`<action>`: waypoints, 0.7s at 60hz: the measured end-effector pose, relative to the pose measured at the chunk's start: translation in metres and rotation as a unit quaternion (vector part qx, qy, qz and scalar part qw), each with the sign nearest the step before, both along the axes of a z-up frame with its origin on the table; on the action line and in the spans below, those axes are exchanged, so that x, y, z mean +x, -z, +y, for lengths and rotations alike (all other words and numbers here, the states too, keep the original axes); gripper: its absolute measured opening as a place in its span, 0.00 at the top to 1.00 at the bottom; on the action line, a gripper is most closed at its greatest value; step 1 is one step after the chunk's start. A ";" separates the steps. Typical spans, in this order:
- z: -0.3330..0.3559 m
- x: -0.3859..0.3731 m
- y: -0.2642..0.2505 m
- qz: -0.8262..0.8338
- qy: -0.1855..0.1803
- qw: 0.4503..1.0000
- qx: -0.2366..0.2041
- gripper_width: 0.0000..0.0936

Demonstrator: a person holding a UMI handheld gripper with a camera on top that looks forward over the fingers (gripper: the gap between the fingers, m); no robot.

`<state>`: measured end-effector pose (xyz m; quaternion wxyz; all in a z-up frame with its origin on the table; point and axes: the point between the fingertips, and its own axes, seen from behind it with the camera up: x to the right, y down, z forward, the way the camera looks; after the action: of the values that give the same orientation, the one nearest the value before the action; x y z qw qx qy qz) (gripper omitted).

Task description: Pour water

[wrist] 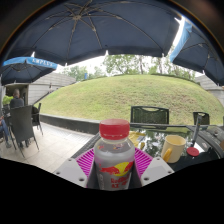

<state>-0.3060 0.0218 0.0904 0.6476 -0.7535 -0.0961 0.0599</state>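
Your gripper (114,163) has its fingers spread around a clear bottle (114,155) with a red cap, which stands between the magenta pads (85,160); whether they press on it, you cannot tell. Just beyond on the right sits what looks like a yellow cup (174,148). Farther off: chairs (150,116), a grassy mound (120,97), blue umbrellas (100,30) overhead.

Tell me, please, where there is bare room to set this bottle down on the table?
The bottle sits between the gripper fingers. Right of it is crowded: a yellow cup and a red-topped item. The table strip behind, toward the chair, looks bare.
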 end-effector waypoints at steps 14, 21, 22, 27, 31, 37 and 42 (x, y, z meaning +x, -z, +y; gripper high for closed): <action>0.002 -0.001 -0.001 0.017 -0.013 1.000 0.005 0.57; 0.009 0.000 -0.005 0.053 -0.018 0.998 -0.009 0.57; 0.010 0.001 -0.009 0.067 -0.019 0.998 -0.009 0.57; 0.020 0.019 -0.038 0.131 -0.009 0.991 0.002 0.57; 0.035 0.041 -0.066 0.193 0.006 0.981 0.021 0.57; 0.056 0.073 -0.089 0.338 0.010 0.941 0.000 0.57; 0.072 0.100 -0.085 0.451 0.016 0.892 -0.029 0.57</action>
<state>-0.2058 0.0942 0.1752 0.5997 -0.6655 0.2207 0.3856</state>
